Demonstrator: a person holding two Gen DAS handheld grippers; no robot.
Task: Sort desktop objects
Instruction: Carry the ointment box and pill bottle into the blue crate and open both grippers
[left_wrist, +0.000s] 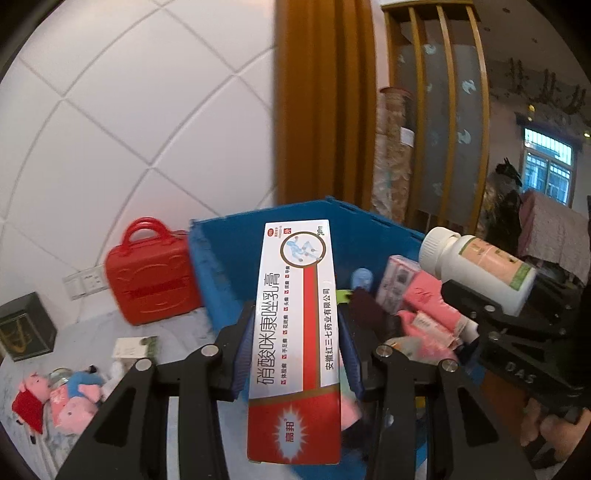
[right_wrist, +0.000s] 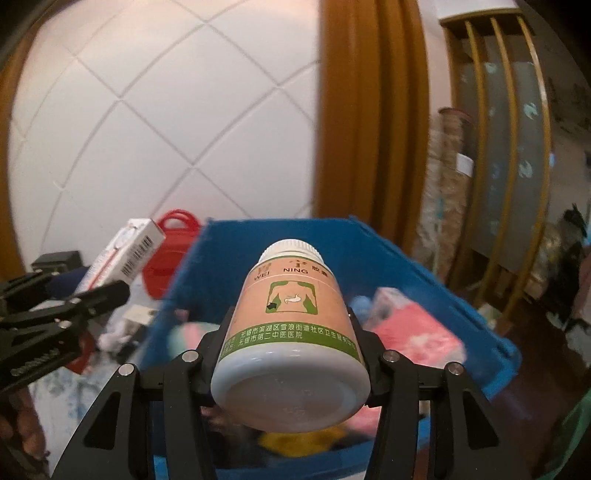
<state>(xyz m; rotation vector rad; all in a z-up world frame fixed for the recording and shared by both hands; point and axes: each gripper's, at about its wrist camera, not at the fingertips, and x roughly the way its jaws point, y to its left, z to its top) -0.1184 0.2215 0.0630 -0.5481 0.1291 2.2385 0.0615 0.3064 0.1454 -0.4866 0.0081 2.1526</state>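
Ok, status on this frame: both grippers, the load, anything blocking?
Left gripper shut on ointment box. Right gripper shut on pill bottle. Both over blue bin, already part-filled. Nothing blocking.

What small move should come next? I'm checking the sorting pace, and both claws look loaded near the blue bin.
Probably carry both a little further over the blue bin, then let go: the left claw grips the ointment box, the right claw the pill bottle.

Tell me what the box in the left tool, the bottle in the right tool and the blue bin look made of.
Box: glossy printed cardboard, judging by its sharp folded edges.
Bottle: smooth white plastic with a paper-like label and ribbed cap.
Blue bin: probably rigid matte plastic.
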